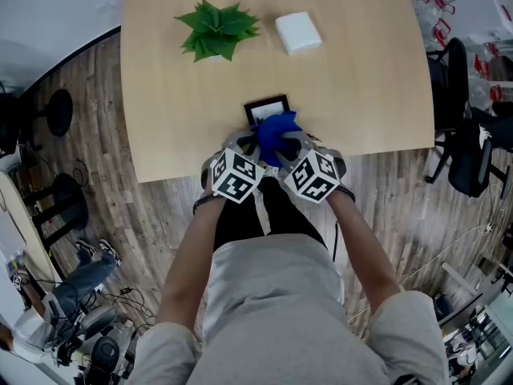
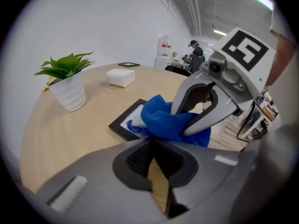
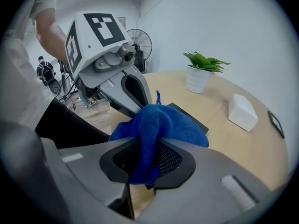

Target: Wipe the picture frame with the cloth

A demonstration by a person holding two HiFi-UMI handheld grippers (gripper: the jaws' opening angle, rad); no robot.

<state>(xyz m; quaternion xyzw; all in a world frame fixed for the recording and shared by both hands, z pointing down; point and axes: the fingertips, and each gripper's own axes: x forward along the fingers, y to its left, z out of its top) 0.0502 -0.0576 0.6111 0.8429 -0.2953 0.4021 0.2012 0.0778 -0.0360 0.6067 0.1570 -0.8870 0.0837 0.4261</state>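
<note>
A black picture frame (image 1: 267, 108) lies flat on the wooden table (image 1: 361, 79) near its front edge. A blue cloth (image 1: 276, 133) is bunched over the frame's near side. My right gripper (image 1: 295, 145) is shut on the cloth (image 3: 156, 120), which hangs out between its pads. My left gripper (image 1: 244, 144) is right beside it with its jaws together and nothing in them. In the left gripper view the cloth (image 2: 170, 120) covers part of the frame (image 2: 125, 121), with the right gripper's fingers (image 2: 205, 118) closed on it. Only a corner of the frame (image 3: 189, 116) shows in the right gripper view.
A green potted plant (image 1: 216, 29) and a white box (image 1: 297, 32) stand farther back on the table. A small dark flat item (image 2: 128, 64) lies at the far edge. Black office chairs (image 1: 465, 151) are off the table's right side. The person's legs are against the front edge.
</note>
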